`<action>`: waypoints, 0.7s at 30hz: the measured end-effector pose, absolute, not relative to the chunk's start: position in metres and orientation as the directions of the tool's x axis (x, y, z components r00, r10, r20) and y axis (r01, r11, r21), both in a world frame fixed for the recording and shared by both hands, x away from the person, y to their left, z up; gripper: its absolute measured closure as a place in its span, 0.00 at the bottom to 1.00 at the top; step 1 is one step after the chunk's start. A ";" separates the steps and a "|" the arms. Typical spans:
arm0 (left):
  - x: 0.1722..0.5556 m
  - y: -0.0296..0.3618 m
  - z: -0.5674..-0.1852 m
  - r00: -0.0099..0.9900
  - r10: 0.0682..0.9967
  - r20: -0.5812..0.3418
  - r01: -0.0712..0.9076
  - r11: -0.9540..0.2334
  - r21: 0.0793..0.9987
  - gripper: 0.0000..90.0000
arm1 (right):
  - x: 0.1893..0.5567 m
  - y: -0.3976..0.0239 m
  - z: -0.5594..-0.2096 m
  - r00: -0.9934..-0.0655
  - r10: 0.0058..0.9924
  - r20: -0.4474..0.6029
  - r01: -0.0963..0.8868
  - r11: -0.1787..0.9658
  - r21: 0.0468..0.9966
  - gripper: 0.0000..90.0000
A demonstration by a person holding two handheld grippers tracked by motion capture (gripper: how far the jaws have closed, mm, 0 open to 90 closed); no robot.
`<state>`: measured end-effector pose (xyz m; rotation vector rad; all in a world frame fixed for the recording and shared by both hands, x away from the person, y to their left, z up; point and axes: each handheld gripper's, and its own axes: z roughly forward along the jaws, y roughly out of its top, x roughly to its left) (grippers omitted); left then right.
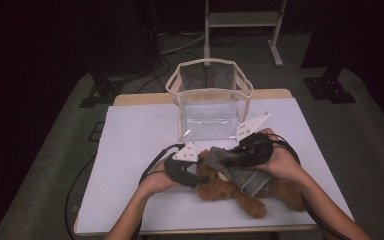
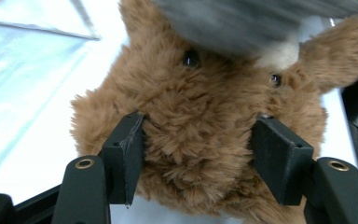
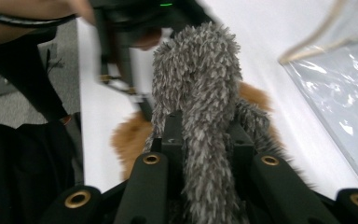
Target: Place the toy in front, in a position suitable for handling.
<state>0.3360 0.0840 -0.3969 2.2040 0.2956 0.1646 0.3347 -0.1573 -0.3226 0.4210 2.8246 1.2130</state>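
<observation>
In front of the bag (image 1: 210, 97), on the near part of the white table (image 1: 130, 150), the bear (image 1: 230, 187) lies flat with its head toward my left and its legs toward my right. My left claw (image 1: 182, 170) grasps the bear's head: in the left gripper view the two pads (image 2: 128, 154) press into the brown fur on either side of the muzzle, with the eyes above them, so the head is pinned in place. My right claw (image 1: 252, 147) is clenched on the grey cloth (image 1: 240, 172), a fuzzy knitted piece; in the right gripper view it rises between my jaws as a tight bunch (image 3: 200, 93) and droops over toward the bear. In the high view the rest of that cloth lies draped across the bear's chest, between my two claws. As I judge it, I am working the cloth about the bear, and whether it is coming off or going on I cannot tell. The grip on both things is made; what is left is to get the cloth fully free or fully set. The bag stands open and upright behind the bear, well apart from it, and it looks empty, so if the bear or the cloth is meant for it, that part is not yet begun.
</observation>
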 end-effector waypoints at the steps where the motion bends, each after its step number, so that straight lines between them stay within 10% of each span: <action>1: 0.338 0.085 -0.396 0.959 0.282 0.017 0.157 -0.580 0.800 0.42 | 0.332 -0.155 -0.323 -0.964 0.259 0.068 0.228 0.661 0.715 0.82; 21: 0.342 0.081 -0.397 0.958 0.282 0.050 0.133 -0.593 0.794 0.43 | 0.334 -0.150 -0.334 -0.953 0.302 0.021 0.222 0.648 0.729 0.83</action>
